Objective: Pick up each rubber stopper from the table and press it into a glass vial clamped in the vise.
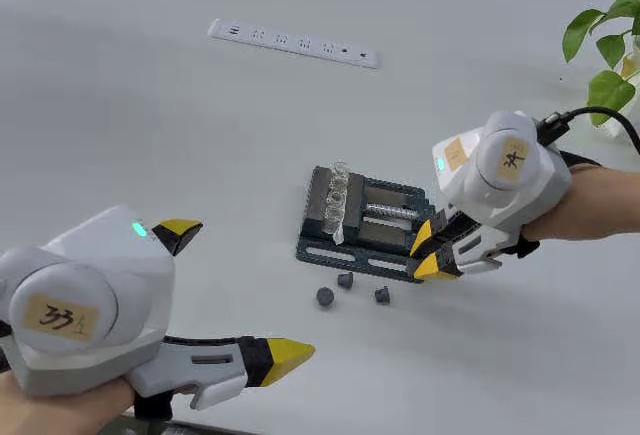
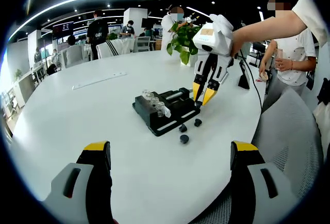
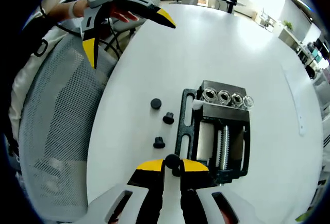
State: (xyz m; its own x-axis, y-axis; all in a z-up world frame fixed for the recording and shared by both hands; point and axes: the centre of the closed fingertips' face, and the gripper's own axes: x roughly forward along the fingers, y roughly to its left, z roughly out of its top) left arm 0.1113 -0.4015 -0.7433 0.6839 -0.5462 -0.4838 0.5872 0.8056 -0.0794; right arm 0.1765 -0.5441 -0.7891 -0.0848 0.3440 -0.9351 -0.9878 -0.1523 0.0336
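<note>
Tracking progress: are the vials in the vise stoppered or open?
Open. In the right gripper view all four vials in the vise show clear round mouths, none plugged.

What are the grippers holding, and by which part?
The right gripper pinches a stopper by its sides. The left gripper holds nothing.

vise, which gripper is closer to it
Right. The right gripper is at the edge of the vise, shut on a stopper. The left gripper is open and well apart from it, back toward the person.
</note>
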